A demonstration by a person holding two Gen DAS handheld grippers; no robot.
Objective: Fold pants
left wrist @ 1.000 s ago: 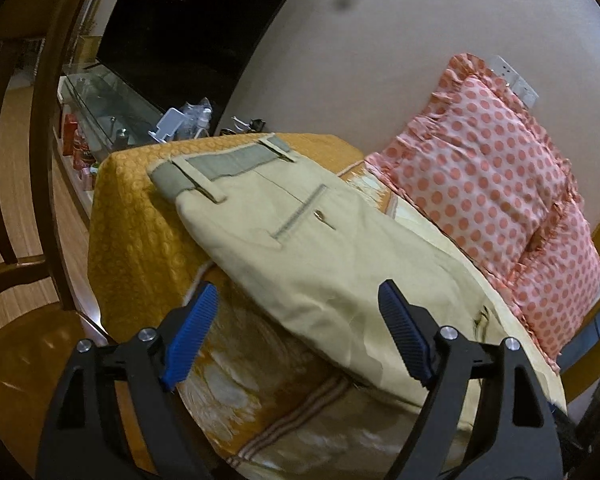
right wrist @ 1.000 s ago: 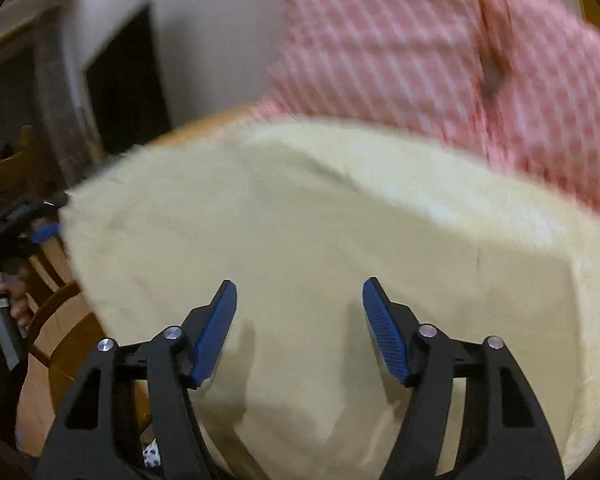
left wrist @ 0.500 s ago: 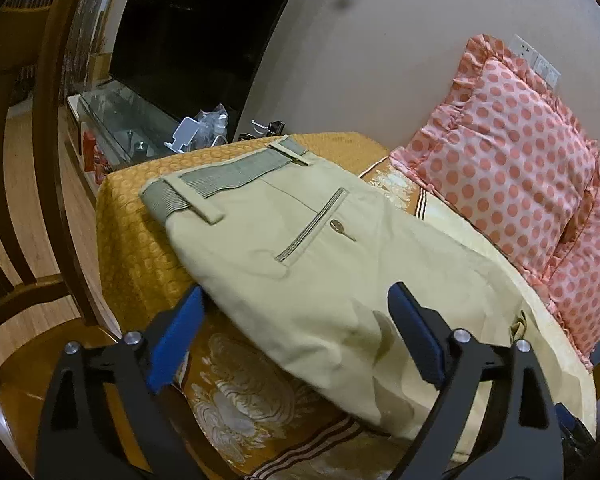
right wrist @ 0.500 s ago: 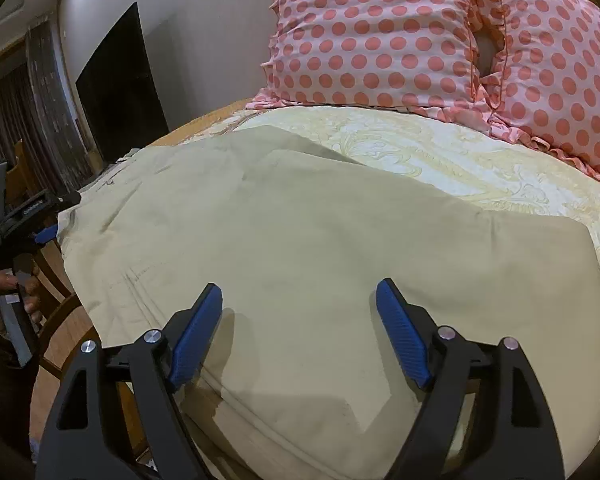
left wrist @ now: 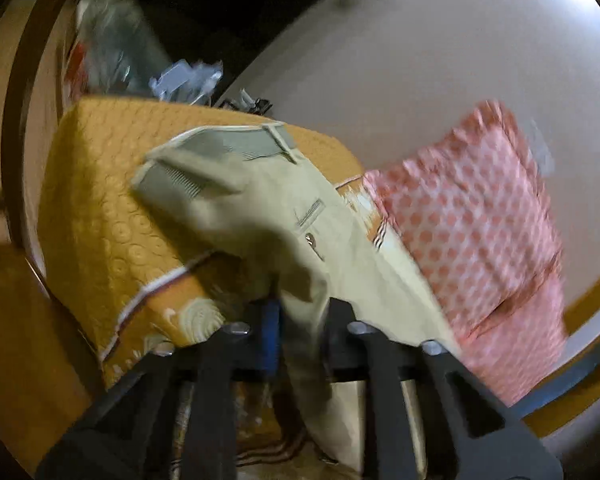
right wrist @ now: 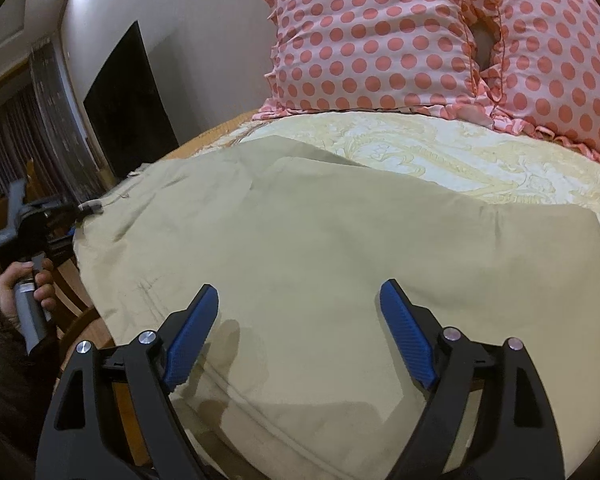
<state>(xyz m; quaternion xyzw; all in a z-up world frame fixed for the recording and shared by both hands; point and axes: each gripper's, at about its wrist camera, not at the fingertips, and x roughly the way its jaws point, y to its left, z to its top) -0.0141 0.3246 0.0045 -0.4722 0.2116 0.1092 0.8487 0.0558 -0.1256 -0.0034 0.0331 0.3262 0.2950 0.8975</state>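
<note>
While the pants (right wrist: 340,264) lie flat, left gripper (left wrist: 300,316) pinching their edge, right gripper (right wrist: 300,320) spread above

Pants (right wrist: 340,240): spread across the bed (right wrist: 480,156), waistband end toward the bed's left corner.
Pillows (right wrist: 380,40): two stood side by side at the back of the bed, against the wall, behind the pants.
Left gripper (left wrist: 300,312): placed at the near edge of the bed, a fold of the pants pinched between its jaws (the view is blurred).
Right gripper (right wrist: 300,328): held over the near part of the pants, jaws set wide apart.
Clutter (left wrist: 184,80): seen beyond the bed's far left corner.
</note>
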